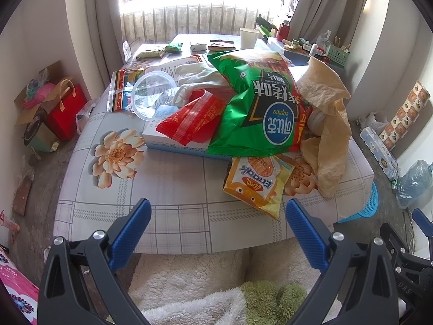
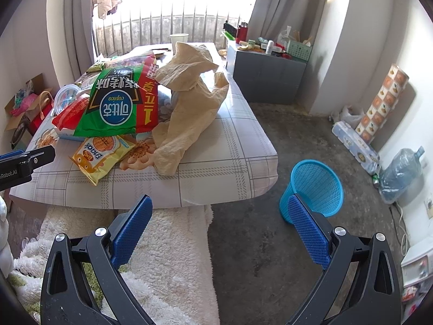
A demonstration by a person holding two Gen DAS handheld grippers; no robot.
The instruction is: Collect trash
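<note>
— Green foil dominates: a large green chip bag (image 1: 259,111) tops the litter on the grey-checked tablecloth (image 1: 173,189), beside a crumpled tan paper bag (image 2: 189,108) and a yellow snack packet (image 1: 257,181) at the near edge.

— And the tongs?

— The left gripper (image 1: 216,227) and the right gripper (image 2: 219,222) both gape wide, empty. A blue mesh wastebasket (image 2: 314,187) stands on the floor, right of the table.
</note>
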